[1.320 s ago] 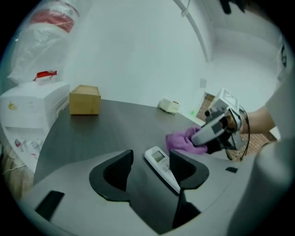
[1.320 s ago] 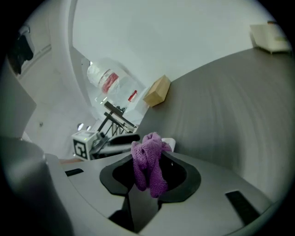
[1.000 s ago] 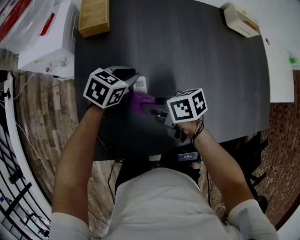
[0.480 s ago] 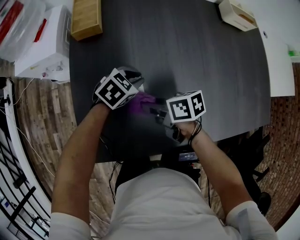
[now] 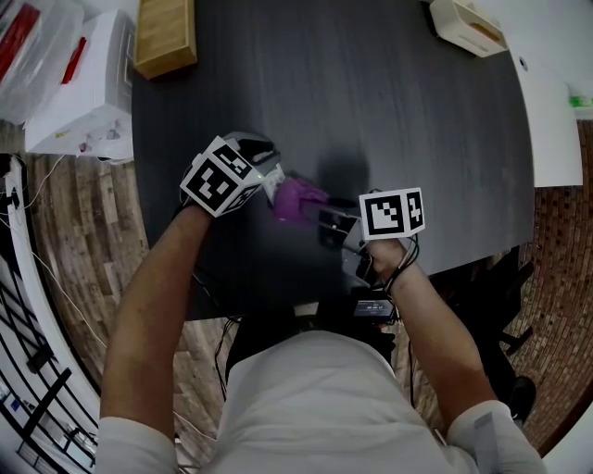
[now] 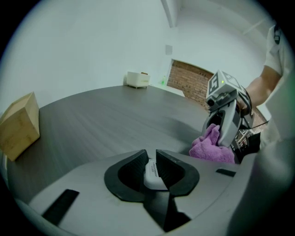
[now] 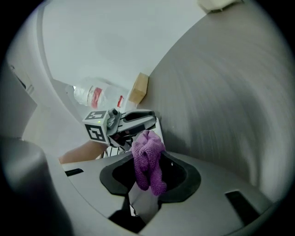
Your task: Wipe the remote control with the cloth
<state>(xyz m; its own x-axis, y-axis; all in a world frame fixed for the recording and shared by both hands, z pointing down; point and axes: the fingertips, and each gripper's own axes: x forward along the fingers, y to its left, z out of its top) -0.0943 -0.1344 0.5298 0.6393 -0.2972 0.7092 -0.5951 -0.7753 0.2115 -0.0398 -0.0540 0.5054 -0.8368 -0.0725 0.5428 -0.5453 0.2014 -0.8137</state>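
My left gripper [image 5: 267,176] is shut on a white remote control [image 5: 275,182], held just above the dark table [image 5: 389,102]. In the left gripper view the remote [image 6: 153,173] sits pinched between the black jaws of the left gripper [image 6: 152,161]. My right gripper [image 5: 321,216] is shut on a bunched purple cloth [image 5: 298,199], which sits against the remote's free end. The right gripper view shows the cloth [image 7: 147,159] hanging from the right gripper [image 7: 147,171], with the left gripper [image 7: 120,122] and the remote [image 7: 156,125] just behind it.
A wooden box [image 5: 165,35] stands at the table's far left corner. A beige box [image 5: 468,26] stands at the far right. A white carton with plastic bags [image 5: 83,83] lies left of the table, and a white surface [image 5: 556,120] adjoins it on the right.
The right gripper has slid to the right with the cloth and rolled. The left gripper has shifted slightly right and rolled, still holding the remote.
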